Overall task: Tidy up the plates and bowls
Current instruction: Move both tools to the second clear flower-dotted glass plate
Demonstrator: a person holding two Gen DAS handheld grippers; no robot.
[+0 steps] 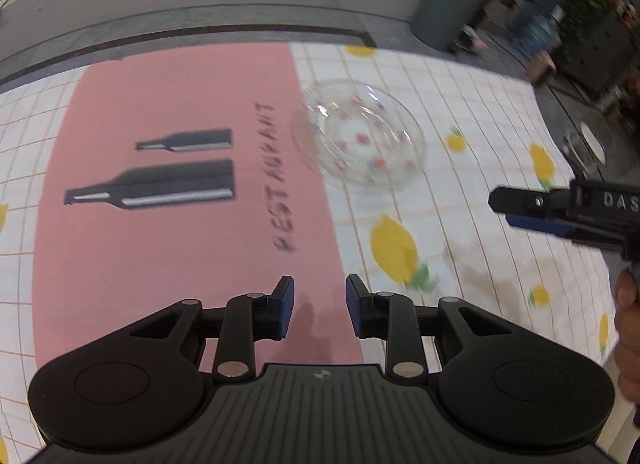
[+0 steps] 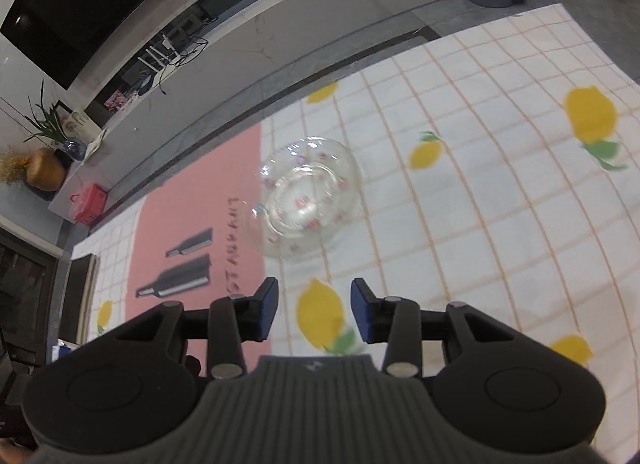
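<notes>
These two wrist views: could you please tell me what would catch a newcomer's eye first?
The clear glass dish with small red dots sits on the lemon-print checked tablecloth, at the edge of the pink placemat with black bottle shapes. Both the left gripper and the right gripper hover empty, fingers apart, short of the dish.

The cloth (image 1: 480,224) over the table is white with a thin orange grid and scattered yellow lemons (image 1: 392,250) with green leaves, and on it lies a pink mat (image 1: 180,224) printed with two black bottles (image 1: 160,188) streaked grey and dark lettering. The glass bowl (image 1: 358,132) is clear, dotted with small red and blue marks. Both claws, left (image 1: 320,306) and right (image 2: 314,312), are black with blue pads (image 1: 289,304), and a red basket (image 2: 90,202) sits beyond the table
</notes>
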